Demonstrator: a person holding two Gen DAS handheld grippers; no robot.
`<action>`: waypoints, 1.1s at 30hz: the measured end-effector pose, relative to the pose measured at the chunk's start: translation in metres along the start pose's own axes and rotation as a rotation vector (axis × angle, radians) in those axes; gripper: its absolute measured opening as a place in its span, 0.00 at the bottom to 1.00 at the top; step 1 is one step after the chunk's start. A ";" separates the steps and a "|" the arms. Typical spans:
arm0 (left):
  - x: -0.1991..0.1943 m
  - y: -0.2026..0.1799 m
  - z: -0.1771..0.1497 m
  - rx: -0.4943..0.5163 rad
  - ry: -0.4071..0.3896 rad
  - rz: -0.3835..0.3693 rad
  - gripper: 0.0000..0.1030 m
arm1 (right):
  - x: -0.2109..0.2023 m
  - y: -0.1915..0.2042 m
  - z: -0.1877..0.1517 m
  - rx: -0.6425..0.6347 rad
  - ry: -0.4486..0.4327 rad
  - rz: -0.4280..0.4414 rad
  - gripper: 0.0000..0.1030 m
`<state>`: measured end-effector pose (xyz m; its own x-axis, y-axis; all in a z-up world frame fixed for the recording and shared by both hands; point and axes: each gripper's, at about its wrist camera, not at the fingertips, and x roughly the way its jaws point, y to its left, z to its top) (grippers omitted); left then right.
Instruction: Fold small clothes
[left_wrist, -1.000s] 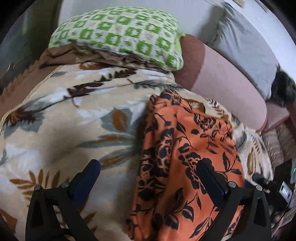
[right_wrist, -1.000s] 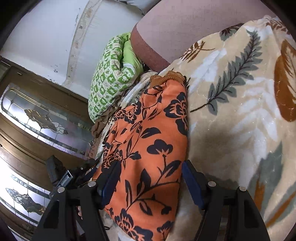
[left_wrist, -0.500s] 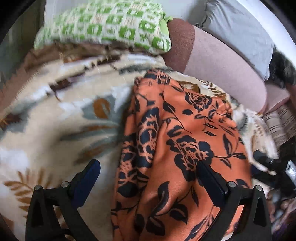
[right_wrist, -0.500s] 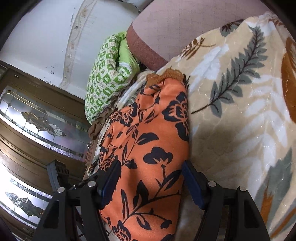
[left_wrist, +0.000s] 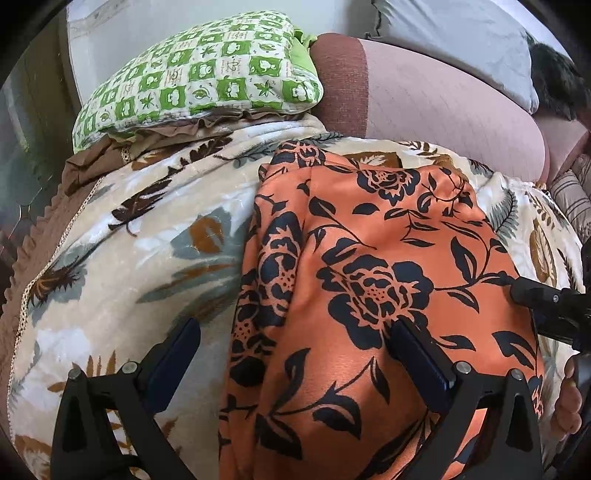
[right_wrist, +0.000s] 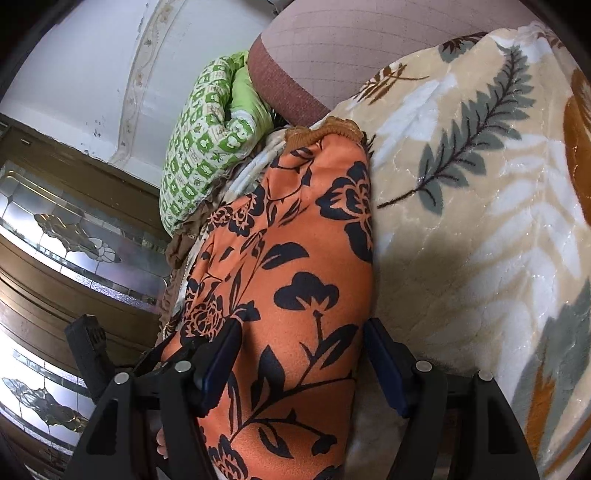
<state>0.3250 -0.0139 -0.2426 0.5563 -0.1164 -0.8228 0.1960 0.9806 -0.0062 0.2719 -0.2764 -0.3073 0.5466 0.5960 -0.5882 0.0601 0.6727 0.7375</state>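
Observation:
An orange garment with a black flower print (left_wrist: 369, 266) lies folded lengthwise on a cream leaf-patterned blanket (left_wrist: 140, 236). My left gripper (left_wrist: 291, 354) is open and hovers over the garment's near left edge, one finger over the blanket, the other over the cloth. In the right wrist view the same garment (right_wrist: 295, 280) runs away from me, its brown waistband at the far end. My right gripper (right_wrist: 301, 350) is open with its jaws astride the garment's near end. The right gripper also shows at the right edge of the left wrist view (left_wrist: 546, 299).
A green-and-white checked pillow (left_wrist: 207, 74) lies at the blanket's far end. A pink sofa back (left_wrist: 443, 110) and a grey cushion (left_wrist: 461, 40) stand behind. A wooden door with patterned glass (right_wrist: 66, 229) is at the left of the right wrist view.
Both grippers have moved closer over the garment, which now fills more of each view. The left gripper has shifted right and the right gripper has come into its view. Both stay open.

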 end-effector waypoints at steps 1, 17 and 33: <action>-0.001 0.000 0.000 0.000 0.000 0.000 1.00 | 0.000 0.000 0.000 0.001 0.001 0.001 0.70; -0.012 0.001 0.002 -0.007 -0.014 0.023 1.00 | -0.036 0.033 0.005 -0.145 -0.150 -0.089 0.70; -0.012 0.019 -0.006 0.042 0.015 0.270 1.00 | 0.009 0.082 -0.046 -0.451 0.005 -0.238 0.42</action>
<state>0.3169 0.0069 -0.2359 0.5813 0.1514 -0.7995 0.0754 0.9683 0.2383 0.2433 -0.1955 -0.2674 0.5574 0.4043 -0.7252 -0.1847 0.9119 0.3664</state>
